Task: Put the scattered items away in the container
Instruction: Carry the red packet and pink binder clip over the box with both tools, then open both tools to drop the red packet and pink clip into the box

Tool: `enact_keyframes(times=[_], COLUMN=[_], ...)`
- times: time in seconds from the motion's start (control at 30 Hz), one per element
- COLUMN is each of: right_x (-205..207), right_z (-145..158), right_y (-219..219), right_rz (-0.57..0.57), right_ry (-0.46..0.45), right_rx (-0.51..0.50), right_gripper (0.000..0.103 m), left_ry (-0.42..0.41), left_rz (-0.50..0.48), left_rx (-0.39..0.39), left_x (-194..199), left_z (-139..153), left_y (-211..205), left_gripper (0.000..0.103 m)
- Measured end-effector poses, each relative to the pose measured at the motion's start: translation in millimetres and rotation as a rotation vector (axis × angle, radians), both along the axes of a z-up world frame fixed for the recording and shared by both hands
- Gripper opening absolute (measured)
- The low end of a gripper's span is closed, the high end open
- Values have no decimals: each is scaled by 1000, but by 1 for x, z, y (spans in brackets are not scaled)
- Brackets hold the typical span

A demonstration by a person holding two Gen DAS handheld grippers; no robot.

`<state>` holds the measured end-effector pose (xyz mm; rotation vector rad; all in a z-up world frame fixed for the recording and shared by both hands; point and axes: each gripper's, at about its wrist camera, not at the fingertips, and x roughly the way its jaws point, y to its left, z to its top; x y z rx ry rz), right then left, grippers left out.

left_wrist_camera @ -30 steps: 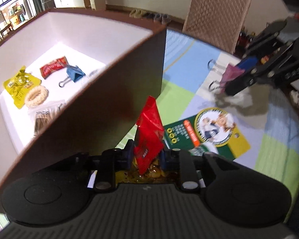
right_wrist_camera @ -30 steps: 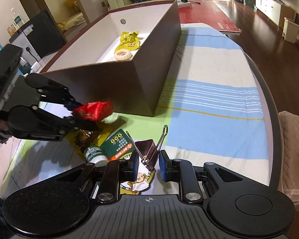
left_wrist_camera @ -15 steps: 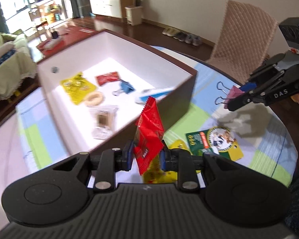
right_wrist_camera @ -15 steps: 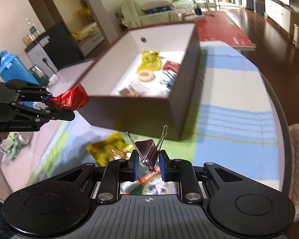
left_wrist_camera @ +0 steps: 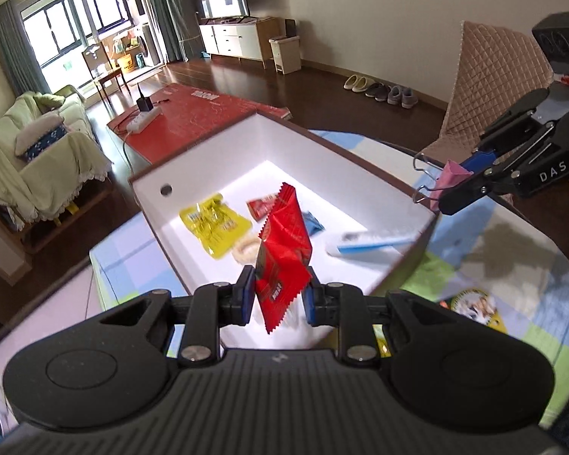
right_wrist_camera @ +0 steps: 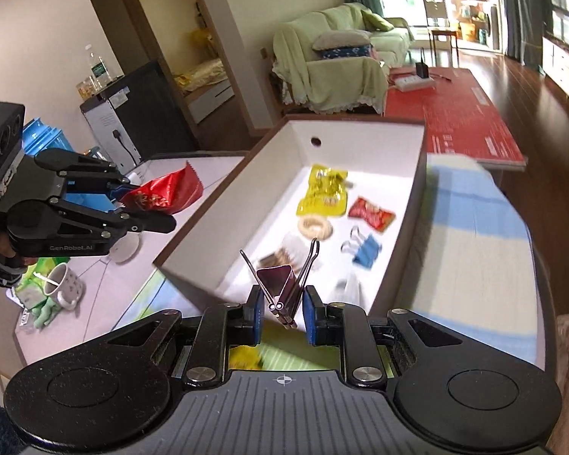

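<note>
While both grippers hang in the air near the box point(left_wrist_camera: 394, 185), each one carries something. The left gripper point(left_wrist_camera: 278, 297) pinches the lower end of a red snack packet point(left_wrist_camera: 284, 242), whose long axis stands nearly upright, tilting slightly right. From the left wrist view the packet sits just above the near rim, with the white floor of the box straight ahead and below. The right gripper point(right_wrist_camera: 282, 309) clamps the metal handles of a dark pink binder clip point(right_wrist_camera: 278, 278), handles splayed upward, also poised at the near wall. Already lying inside are a yellow pouch point(right_wrist_camera: 324, 189), a small red packet point(right_wrist_camera: 370, 214), a blue binder clip point(right_wrist_camera: 366, 250) and a pale ring point(right_wrist_camera: 315, 227). A round card point(left_wrist_camera: 472, 305) lies on the tablecloth point(left_wrist_camera: 531, 326) outside. Both loads look about equally close to the opening; the drop point lies forward and down for each.
</note>
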<state>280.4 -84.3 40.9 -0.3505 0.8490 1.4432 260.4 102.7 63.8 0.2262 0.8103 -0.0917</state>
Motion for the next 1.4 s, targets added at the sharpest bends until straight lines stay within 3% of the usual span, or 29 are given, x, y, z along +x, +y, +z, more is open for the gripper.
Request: enact_keyframes(times=[0.33,0.7,1.13,1.23,1.27,1.3,1.33,1.37,1.4], right_x=[45,90,116,114,114,113,111,110,111], right_z=[-1,-32,-65,-70,-71,-71,-71,-71,-69], right_y=[78,161,205,212,213,212,212,210,207], right_rz=[22,34,64,77,79,66,54,43,43], right_ry=[-65,-128,-234,-298,-321,-355,-389,-418,-411], right_rx=[-40,-99,-131,-109,-100,-77,-54,-34,-36], right_gripper=[20,20,21,21,28,43,88,98,98], left_ry=[9,59,79,74,71,68,66,65,65], left_rz=[9,21,38,46,47,48,49,50,50], left_rx=[22,8,-15,-18,-19,-20,-21,-22,-24], left_x=[72,136,178,187,189,191,193,194,194], left_z=[1,-30,-61,-64,-64,-64,-65,-65,-66], left_y=[25,57,80,84,85,86,87,88,89], left_gripper=[21,21,21,21,21,21,21,21,21])
